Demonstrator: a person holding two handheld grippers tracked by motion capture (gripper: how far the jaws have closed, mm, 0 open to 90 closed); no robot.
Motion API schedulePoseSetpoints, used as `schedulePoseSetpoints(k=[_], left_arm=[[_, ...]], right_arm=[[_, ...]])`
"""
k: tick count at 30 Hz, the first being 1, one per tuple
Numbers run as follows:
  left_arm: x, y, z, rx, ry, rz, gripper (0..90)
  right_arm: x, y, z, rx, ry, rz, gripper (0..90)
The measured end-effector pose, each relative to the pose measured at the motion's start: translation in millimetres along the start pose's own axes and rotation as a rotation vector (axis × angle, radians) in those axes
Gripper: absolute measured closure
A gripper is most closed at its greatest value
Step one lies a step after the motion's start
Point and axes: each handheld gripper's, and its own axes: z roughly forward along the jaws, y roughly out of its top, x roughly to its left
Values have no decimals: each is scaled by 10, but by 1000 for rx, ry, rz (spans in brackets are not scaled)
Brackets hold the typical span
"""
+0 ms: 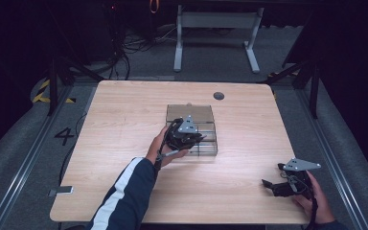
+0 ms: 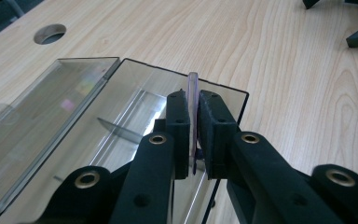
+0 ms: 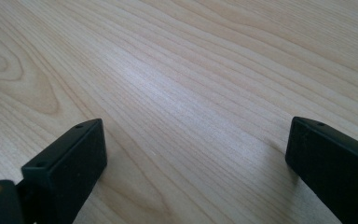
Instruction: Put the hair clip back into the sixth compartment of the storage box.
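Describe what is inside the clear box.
The box holds clear dividers; the left gripper pinches a thin clear plate over it. The near end is hidden behind the jaws.

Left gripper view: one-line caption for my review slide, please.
Left tongs shut on a thin clear divider above the clear compartment box on the wooden table.

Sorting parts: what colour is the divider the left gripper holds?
Clear with a purple tint: divider, best in the left gripper view.

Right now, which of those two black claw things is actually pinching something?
The left gripper: its jaws are closed on a thin clear divider over the transparent box. The right gripper gapes open above bare table.
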Motion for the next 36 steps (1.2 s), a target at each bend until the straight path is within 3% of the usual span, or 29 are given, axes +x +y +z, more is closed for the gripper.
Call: schedulePoseSetpoints(k=[14,28,36], left_arm=[[-33,47,283,51,2,-9,831],[-24,16,416,69,12,-48,828],[-52,22,483,96,20,-47,825]], right_arm=[[0,0,0,0,0,-1,53],[0,0,0,0,0,0,53],[0,0,0,0,0,0,53]])
